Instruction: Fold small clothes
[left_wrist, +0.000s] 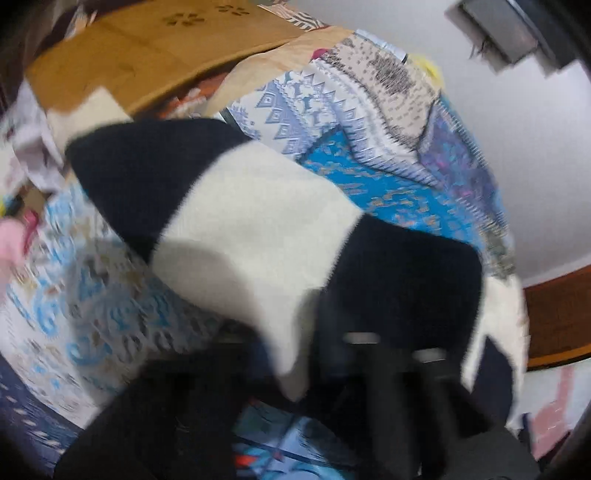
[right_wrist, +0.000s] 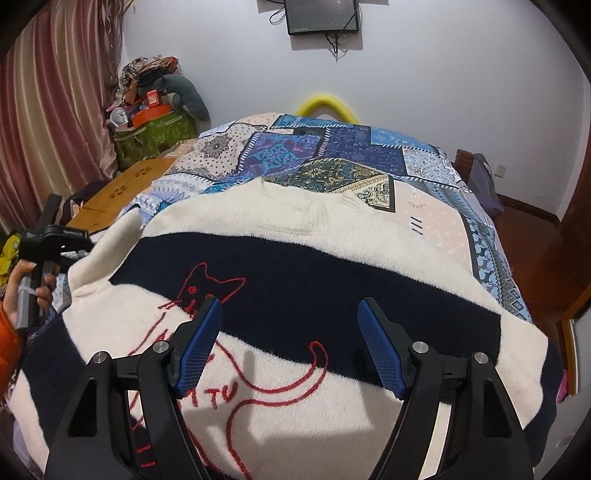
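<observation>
The bed (right_wrist: 424, 166), under a patchwork cover, carries the work. A striped sweater (right_wrist: 295, 295), cream and black with a red cat outline, lies spread front-up across its near half, collar toward the far side. The body shows flat and full width in the right wrist view: no fold of the trunk is made. On the left, a sleeve (left_wrist: 236, 206) is raised off the cover and drawn across, seen blurred in the left wrist view. In my judgement the first sleeve fold is only beginning; the other sleeve and the body folds remain.

The left gripper (left_wrist: 391, 343) is clenched, apparently on the sweater's edge, though blur hides the pads. The right gripper (right_wrist: 291, 343) hangs over the cat outline, jaws apart, grasping nothing.
</observation>
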